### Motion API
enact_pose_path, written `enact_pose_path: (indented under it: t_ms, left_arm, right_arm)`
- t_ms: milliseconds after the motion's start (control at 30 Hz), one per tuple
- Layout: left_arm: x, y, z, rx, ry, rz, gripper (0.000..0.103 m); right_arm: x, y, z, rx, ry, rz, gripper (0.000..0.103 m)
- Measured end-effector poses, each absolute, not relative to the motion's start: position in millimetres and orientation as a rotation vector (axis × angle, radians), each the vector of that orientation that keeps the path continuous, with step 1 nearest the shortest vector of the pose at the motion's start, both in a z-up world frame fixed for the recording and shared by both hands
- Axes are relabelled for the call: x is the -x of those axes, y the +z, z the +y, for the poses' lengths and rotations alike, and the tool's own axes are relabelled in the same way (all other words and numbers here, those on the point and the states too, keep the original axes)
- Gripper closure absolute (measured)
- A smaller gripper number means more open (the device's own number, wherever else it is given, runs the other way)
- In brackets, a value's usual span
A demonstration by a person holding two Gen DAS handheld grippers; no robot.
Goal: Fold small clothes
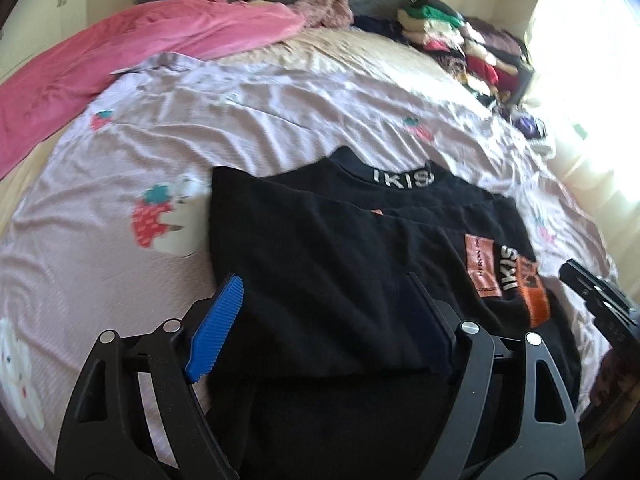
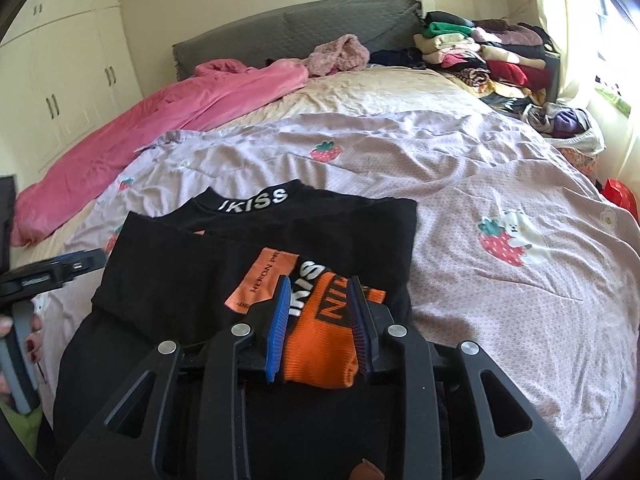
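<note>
Mid-fold, I hold the black top (image 1: 340, 256) on the bed (image 1: 280, 112): right gripper (image 2: 320, 312) jaws straddling its orange cuff, left gripper (image 1: 320, 312) jaws apart at six o'clock, needing a hem grip.

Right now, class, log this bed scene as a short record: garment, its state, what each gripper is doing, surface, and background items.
garment: black top with white lettering on the collar and orange patches
state: partly folded, lying flat on the bed
right gripper: jaws partly open, either side of an orange knit part; grip unclear
left gripper: jaws wide open over the top's near edge, holding nothing
surface: lilac strawberry-print quilt
background: pink blanket, stack of folded clothes, grey headboard
</note>
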State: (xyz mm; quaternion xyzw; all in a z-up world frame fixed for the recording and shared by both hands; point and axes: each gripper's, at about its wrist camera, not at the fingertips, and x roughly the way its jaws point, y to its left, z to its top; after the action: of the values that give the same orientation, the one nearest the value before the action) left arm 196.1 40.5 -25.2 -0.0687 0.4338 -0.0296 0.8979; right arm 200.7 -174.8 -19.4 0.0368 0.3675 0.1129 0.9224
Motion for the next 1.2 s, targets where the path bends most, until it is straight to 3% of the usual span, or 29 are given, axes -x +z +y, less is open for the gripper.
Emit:
enact_pose_path:
  t_ms: [233,533,1200]
  left_arm:
    - [-219,-69,41,0.063,-0.037,1.012,0.032]
    - [-213,-76,44,0.067,-0.053,0.995,0.031]
    - [-213,-76,45,0.080,-0.064,0.991,0.032]
  right_arm:
    - [-199,-18,-158,-0.028,0.270,0.750,0.066]
    - [-208,-16,-129,0.072,0.301,0.749,0.054]
    - [-248,-78,-112,0.068,0.278,0.959,0.049]
